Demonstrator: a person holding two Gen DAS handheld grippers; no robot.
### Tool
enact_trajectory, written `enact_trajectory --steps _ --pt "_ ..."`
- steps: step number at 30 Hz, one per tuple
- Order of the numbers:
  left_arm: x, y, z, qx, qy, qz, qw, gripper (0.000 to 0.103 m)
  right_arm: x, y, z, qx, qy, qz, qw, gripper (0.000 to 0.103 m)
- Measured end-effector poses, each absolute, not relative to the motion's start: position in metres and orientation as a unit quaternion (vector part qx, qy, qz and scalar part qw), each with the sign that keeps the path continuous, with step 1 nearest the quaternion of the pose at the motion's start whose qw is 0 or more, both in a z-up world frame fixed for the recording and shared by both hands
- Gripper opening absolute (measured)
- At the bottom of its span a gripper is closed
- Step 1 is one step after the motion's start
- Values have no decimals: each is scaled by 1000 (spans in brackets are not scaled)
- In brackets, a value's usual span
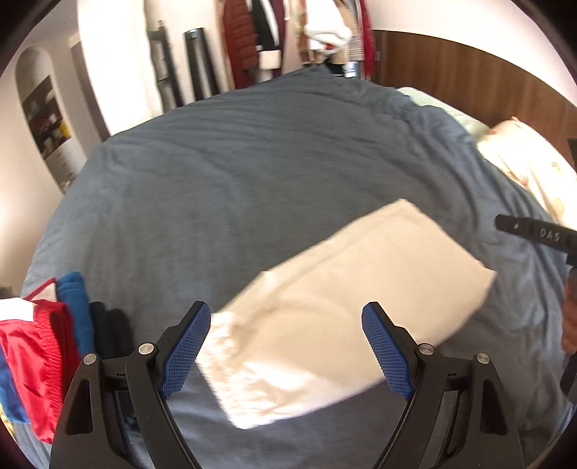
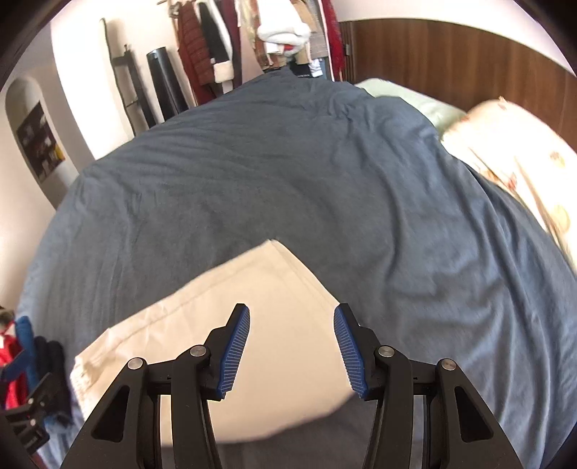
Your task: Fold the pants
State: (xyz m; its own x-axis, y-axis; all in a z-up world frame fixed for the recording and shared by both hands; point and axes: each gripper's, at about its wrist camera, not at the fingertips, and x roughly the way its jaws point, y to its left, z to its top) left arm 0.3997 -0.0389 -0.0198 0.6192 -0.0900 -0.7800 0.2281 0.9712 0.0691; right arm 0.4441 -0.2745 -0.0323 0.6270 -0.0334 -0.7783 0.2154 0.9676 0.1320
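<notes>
The cream pants (image 1: 342, 288) lie folded into a long rectangle on the blue-grey bed cover (image 1: 252, 162), with the gathered waistband toward the near left. My left gripper (image 1: 286, 310) hangs above the waistband end, its jaws wide open and holding nothing. In the right wrist view the same pants (image 2: 202, 317) lie below my right gripper (image 2: 292, 310), which is open and clear of the cloth over the hem end. Part of the right gripper's black body (image 1: 533, 232) shows at the right edge of the left wrist view.
A pile of red, blue and dark clothes (image 1: 47, 342) sits at the bed's near left edge. Pillows (image 2: 512, 151) lie at the right against a wooden headboard (image 2: 450, 54). Clothes hang on a rack (image 2: 281, 32) beyond the bed.
</notes>
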Motion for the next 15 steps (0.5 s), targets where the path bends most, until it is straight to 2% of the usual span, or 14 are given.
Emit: enact_trajectory --steps 11,15 --pt "368 -120 -46 98 451 -161 873 86 400 -335 -66 136 473 -60 869 49" --pt "362 -145 -58 122 450 -170 868 86 398 -351 -85 156 485 -38 860 38"
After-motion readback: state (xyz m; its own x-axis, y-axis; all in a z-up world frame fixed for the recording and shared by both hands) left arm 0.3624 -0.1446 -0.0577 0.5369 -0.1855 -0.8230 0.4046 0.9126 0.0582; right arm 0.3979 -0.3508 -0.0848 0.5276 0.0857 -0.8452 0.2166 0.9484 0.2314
